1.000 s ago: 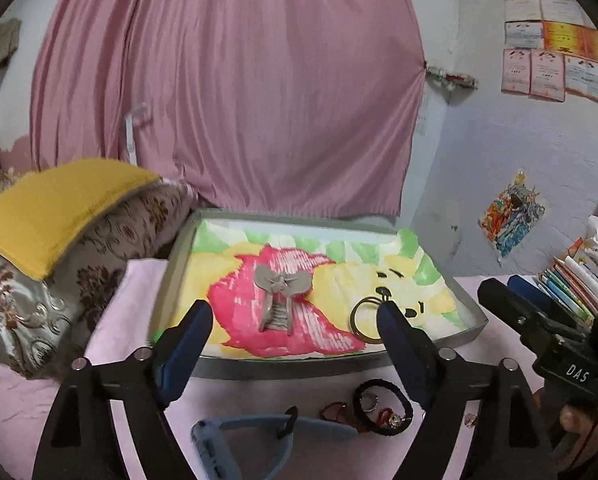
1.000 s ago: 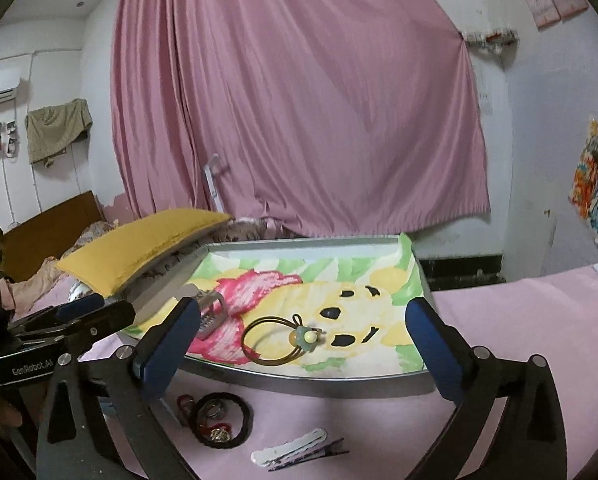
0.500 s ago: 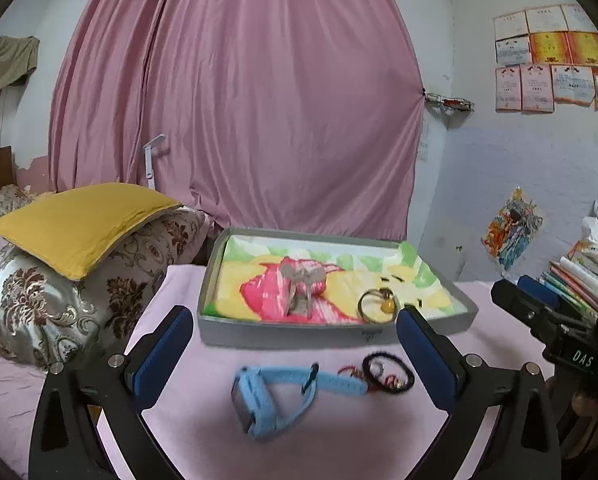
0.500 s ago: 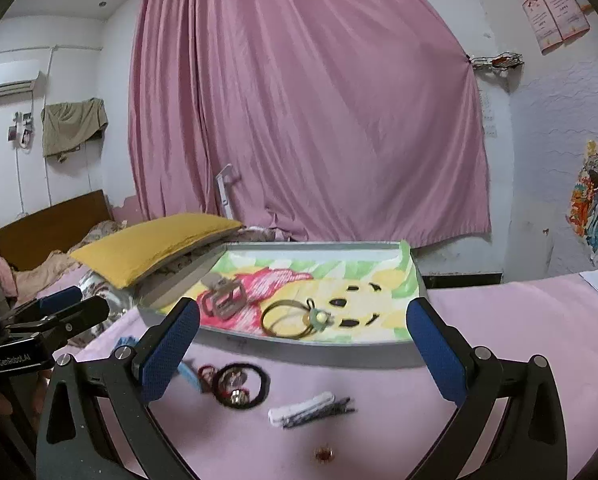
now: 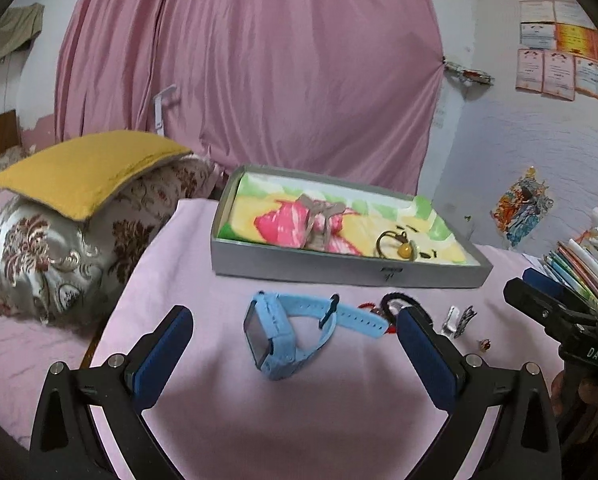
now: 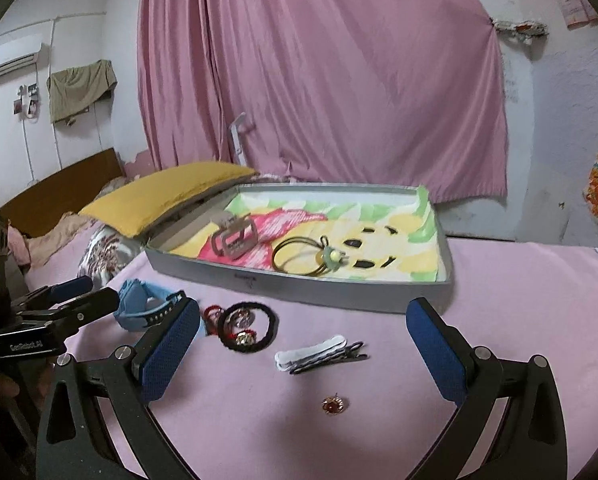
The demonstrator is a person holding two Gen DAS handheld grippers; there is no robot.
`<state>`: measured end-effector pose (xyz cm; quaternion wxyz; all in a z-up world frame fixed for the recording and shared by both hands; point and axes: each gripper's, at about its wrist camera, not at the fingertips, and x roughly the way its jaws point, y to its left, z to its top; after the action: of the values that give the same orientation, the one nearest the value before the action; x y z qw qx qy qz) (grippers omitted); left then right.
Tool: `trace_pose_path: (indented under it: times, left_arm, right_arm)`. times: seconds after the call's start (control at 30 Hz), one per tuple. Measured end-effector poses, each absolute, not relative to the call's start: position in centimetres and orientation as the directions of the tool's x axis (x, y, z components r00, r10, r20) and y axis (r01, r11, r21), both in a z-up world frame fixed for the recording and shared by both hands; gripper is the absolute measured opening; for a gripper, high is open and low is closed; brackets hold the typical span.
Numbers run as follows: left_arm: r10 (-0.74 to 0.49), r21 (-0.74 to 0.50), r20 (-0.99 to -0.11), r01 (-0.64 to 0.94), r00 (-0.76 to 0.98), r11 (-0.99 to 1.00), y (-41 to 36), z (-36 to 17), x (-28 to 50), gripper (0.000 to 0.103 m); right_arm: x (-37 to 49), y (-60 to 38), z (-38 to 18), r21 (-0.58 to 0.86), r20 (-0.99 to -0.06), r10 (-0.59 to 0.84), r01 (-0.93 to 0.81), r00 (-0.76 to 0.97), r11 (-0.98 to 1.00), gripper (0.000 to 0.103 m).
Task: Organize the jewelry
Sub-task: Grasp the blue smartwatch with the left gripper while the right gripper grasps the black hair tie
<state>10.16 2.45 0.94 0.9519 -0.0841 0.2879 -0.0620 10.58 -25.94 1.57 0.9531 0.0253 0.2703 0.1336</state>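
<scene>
Pink cloth covers the bed surface that carries everything, and the loose pieces lie in a row along the near wall of the grey tray. Furthest left is the blue watch, a soft rubbery strap curled on its side with the square face tipped up; the left gripper hangs over it, its jaws having just been opening, now spread wide either side with nothing pressed. Next comes the black hair tie, a fuzzy ring with small red and metal charms inside it, then the white hair clips, flat and slim, then the tiny red earring nearest the front edge. The right gripper is also spread wide and empty above the clips. To lift the watch well, I judge the pads should close across the firm case, not the floppy strap. Inside the tray, on a printed cloth, already rest a grey claw clip and an olive hair band.
</scene>
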Motion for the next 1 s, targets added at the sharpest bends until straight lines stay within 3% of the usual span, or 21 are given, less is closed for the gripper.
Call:
trace_pose_path:
  times: [0.17, 0.33, 0.4, 0.47, 0.53, 0.7, 0.87, 1.0]
  left_arm:
    - [-0.163, -0.200, -0.578, 0.054, 0.800, 0.978, 2.5, 0.3, 10.8, 0.102]
    - [-0.180, -0.225, -0.612, 0.048, 0.770, 0.973, 2.7, -0.1, 11.6, 0.100]
    - [-0.182, -0.240, -0.608, 0.040, 0.773, 0.970, 2.9, -0.1, 11.7, 0.092]
    - [-0.182, -0.253, -0.607, 0.029, 0.774, 0.967, 3.3, 0.0, 12.0, 0.084]
    - [-0.193, -0.278, -0.610, 0.021, 0.768, 0.960, 3.6, 0.0, 12.4, 0.068]
    - [-0.208, -0.289, -0.632, 0.022, 0.747, 0.957, 3.7, -0.3, 13.2, 0.057]
    - [-0.162, -0.247, -0.703, -0.024, 0.693, 0.969, 3.6, -1.1, 14.2, 0.051]
    - [-0.172, -0.253, -0.711, -0.019, 0.682, 0.967, 3.8, -1.4, 14.3, 0.044]
  right_arm:
    - [11.8, -25.1, 0.7, 0.125, -0.570, 0.280, -0.254, 0.773, 0.959, 0.100]
    - [13.3, -24.3, -0.3, 0.132, -0.626, 0.297, -0.278, 0.721, 0.952, 0.076]
    - [13.8, -24.1, -0.5, 0.139, -0.640, 0.307, -0.287, 0.704, 0.948, 0.075]
    - [14.6, -23.6, -0.8, 0.144, -0.654, 0.318, -0.299, 0.686, 0.943, 0.068]
    - [15.3, -23.2, -1.0, 0.138, -0.667, 0.315, -0.303, 0.675, 0.943, 0.057]
    - [17.1, -22.0, -1.5, 0.116, -0.707, 0.306, -0.323, 0.637, 0.939, 0.039]
    - [18.3, -20.6, -2.1, 0.085, -0.742, 0.294, -0.350, 0.602, 0.933, 0.033]
    - [18.7, -20.2, -2.2, 0.059, -0.758, 0.275, -0.359, 0.592, 0.932, 0.031]
